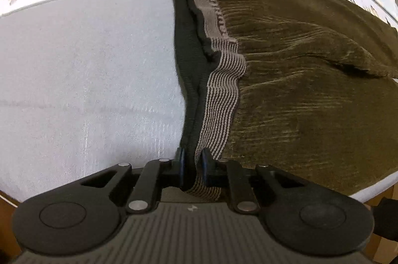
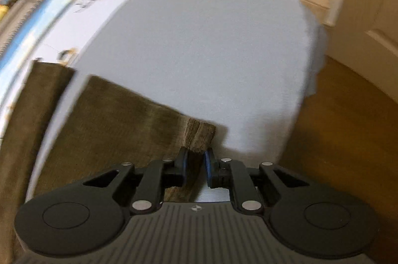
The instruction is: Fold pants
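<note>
Both claws [image 1: 192, 159] [image 2: 196, 159] pinch olive pants [image 1: 298, 90] [image 2: 112, 119] edges.

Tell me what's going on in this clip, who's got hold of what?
A person with two handheld grippers is folding olive corduroy pants on a bed's grey sheet. The left gripper pinches the striped elastic waistband. The right gripper pinches a leg cuff, lifted off the sheet. The other leg lies flat beside it.
</note>
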Demonstrator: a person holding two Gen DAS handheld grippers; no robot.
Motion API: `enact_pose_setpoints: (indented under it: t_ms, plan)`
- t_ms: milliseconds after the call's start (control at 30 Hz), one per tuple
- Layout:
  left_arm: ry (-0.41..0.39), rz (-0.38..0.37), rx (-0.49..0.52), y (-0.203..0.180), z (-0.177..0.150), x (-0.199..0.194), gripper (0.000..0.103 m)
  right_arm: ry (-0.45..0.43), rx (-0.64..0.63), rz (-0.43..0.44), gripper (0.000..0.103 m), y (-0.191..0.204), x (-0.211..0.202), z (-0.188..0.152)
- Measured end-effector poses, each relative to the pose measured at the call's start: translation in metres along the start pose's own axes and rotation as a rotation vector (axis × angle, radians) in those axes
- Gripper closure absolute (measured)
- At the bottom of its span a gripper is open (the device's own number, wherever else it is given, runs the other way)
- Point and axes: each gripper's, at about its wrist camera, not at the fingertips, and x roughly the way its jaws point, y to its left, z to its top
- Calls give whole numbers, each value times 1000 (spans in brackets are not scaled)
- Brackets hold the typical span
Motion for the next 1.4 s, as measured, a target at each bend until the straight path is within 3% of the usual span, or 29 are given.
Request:
enact_pose_setpoints:
  t_ms: [200,333,400,500,600,700,767,867,933,1000,1167,1267,1400]
  plan:
    - [-19,20,43,-5,-10,-1,82,-15,11,-43,89,6,-4,-6]
    - [-97,64,30,-1,-9,-19,75,-28,-80,-77,78,18,-8,-5]
    - [-152,57,45,-7,-7,-29,75,-89,-134,-123,75,25,-19,-2]
    - [-200,-5,146,-31,-6,-36,73,-205,-246,-136,71,39,-38,-3]
    - [-156,-18,281,-55,-8,-18,70,-250,-310,-62,66,54,-49,-10]
    - [2,96,352,-59,-14,20,65,-192,-338,25,64,65,-47,-17]
    - [-25,99,371,-63,-11,13,64,-182,-349,59,64,75,-49,-21]
    - [-94,48,310,-62,-2,-6,61,-215,-367,120,64,94,-64,-27]
    - [-148,36,306,-69,3,-16,48,-229,-394,182,64,109,-72,-33]
    - [-197,44,308,-77,6,-23,46,-253,-439,221,64,126,-81,-40]
    - [-329,62,275,-101,20,-39,37,-352,-615,279,64,177,-107,-69]
    - [-412,71,228,-107,28,-54,23,-443,-696,332,64,203,-130,-87]
    - [-418,64,165,-110,40,-61,22,-537,-773,401,56,228,-158,-116]
